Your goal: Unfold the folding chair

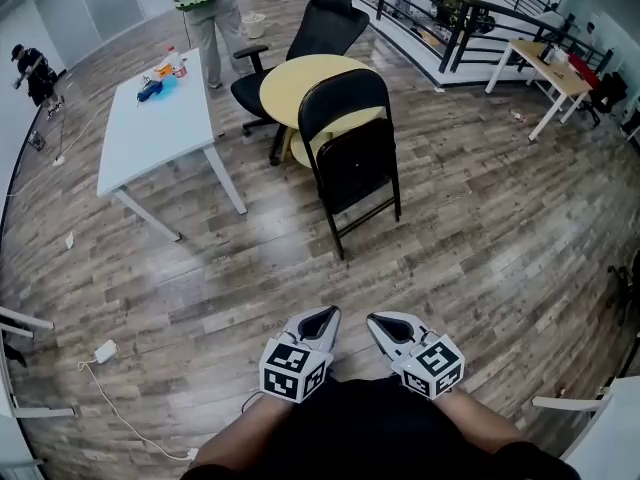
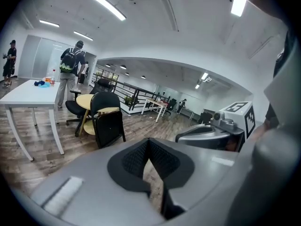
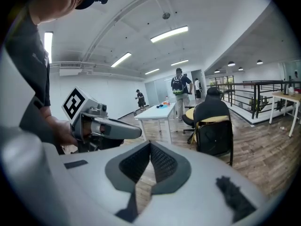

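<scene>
Facing folding chair, folded and probably propped against yellow table for support, with left gripper and right gripper closed empty, well short

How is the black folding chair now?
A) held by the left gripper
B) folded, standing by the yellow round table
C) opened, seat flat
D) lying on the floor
B: the folding chair stands upright, seat folded up, next to the yellow round table.
</scene>
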